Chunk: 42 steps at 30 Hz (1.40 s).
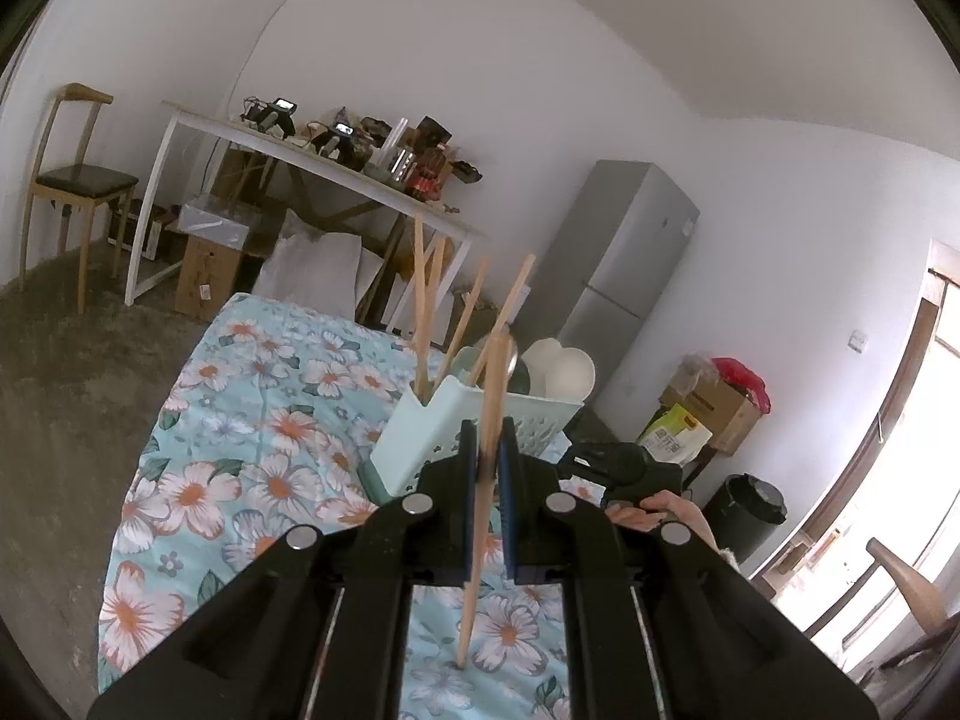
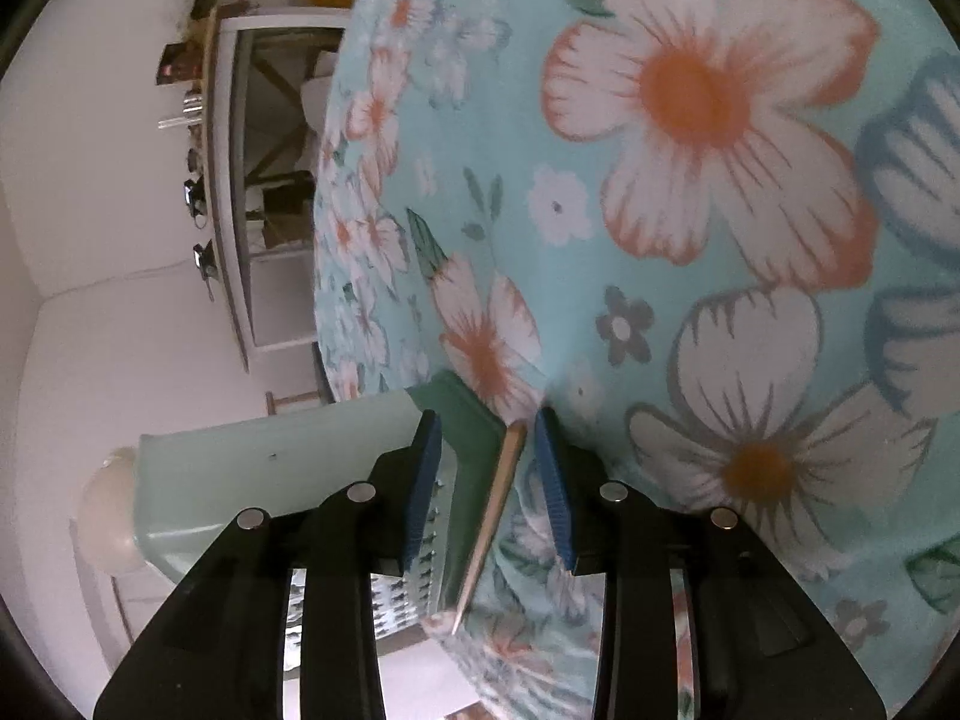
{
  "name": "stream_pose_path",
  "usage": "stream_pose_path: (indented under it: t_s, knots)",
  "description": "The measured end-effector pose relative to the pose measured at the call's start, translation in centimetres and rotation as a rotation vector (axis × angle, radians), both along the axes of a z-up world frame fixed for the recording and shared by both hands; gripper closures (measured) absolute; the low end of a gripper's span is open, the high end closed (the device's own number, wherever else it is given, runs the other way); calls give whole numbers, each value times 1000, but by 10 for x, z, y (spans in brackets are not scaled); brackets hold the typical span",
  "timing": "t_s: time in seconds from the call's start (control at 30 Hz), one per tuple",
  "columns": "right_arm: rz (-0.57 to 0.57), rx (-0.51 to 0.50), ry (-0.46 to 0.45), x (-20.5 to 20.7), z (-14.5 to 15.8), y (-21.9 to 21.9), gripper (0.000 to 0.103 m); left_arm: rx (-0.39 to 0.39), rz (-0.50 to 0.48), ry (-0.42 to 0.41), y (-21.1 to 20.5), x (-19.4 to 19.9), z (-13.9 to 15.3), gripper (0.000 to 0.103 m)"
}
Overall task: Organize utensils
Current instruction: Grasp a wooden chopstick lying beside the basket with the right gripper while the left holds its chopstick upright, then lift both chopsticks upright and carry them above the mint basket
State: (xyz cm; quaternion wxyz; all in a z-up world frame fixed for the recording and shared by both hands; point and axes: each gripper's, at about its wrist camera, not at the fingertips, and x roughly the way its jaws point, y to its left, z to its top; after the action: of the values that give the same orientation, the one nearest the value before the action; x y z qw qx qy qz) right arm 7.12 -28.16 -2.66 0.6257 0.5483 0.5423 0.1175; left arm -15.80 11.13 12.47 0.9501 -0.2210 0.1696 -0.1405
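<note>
White walls point(image 1: 480, 30); grey fridge point(image 1: 624, 252); cluttered white table point(image 1: 312, 162); wooden chair point(image 1: 72, 174).

- The chopstick point(image 1: 485, 456) between the left gripper's pads is blurred at its upper end.
- The utensil holder point(image 2: 288, 468) is half hidden behind the right gripper's fingers point(image 2: 423, 480).
- The flowered cloth point(image 2: 690, 180) is blurred up close.

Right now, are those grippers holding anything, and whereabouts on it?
The left gripper clamps a wooden chopstick near its middle. The right gripper is open around another chopstick, not gripping.
</note>
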Motion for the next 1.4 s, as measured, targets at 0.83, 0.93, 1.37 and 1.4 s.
stream_pose_path:
  t_s: [0.83,0.93,1.37,1.4]
  knots:
    - [-225,-195,-314,-62,70,-68,99,-20,10,3,1,1,5,96]
    - [-213,-407,-584,-95,141,-77,99,-4,18,-13,-1,2,11,97]
    - [120,-799,-949,-139,194,-2,99,83,-8,2,-19,3,12,98]
    - [116,-800,-952,-139,193,-3,99,89,-8,5,-21,4,11,98]
